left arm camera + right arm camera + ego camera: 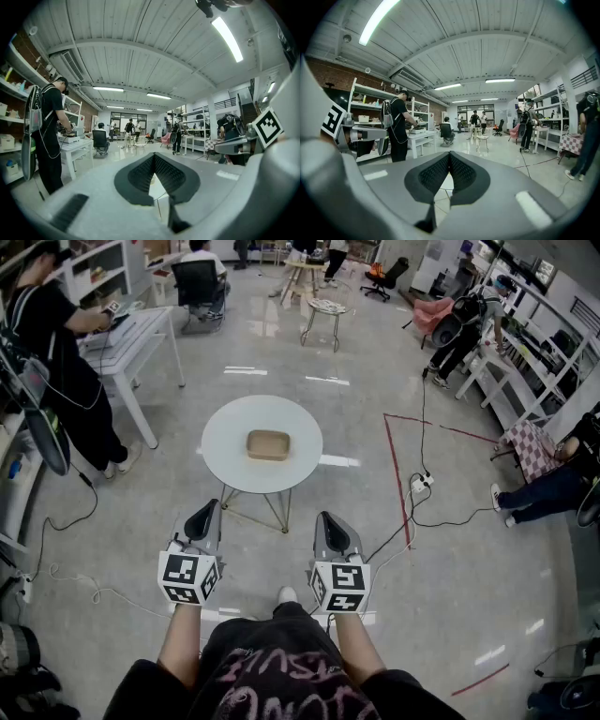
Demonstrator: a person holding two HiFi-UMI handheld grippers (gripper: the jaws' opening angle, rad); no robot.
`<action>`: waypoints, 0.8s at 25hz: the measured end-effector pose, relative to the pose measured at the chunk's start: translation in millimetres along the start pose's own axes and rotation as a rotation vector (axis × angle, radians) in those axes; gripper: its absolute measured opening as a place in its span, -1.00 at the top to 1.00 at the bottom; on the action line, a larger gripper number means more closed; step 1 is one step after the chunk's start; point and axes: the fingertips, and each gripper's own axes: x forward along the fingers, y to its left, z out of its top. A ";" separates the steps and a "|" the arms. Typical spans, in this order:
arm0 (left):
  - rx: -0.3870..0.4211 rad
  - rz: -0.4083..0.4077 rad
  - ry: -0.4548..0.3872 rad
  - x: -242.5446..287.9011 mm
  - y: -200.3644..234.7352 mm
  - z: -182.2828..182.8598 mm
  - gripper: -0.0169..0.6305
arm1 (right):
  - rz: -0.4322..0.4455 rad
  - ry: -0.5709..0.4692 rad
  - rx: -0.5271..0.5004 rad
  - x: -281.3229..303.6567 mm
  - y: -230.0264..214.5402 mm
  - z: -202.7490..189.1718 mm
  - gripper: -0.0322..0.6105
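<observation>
Head view: my left hand-held gripper and right hand-held gripper are closed, empty. Closed so, they may shove the tray at 12 o'clock off the desk.

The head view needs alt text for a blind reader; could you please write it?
The left tool and right tool, grey with black-and-white marker cubes, are held side by side, both shut and empty, short of a round white table bearing a shallow brown tray.
</observation>
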 end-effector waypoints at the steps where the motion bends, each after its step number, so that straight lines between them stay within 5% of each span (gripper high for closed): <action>1: 0.000 -0.001 0.000 -0.1 0.6 0.3 0.96 | 0.001 0.001 -0.001 0.5 1.0 0.2 0.89; 20: -0.013 -0.009 0.019 -10.0 3.1 -6.5 0.96 | -0.005 -0.032 0.014 -9.7 5.5 4.7 0.88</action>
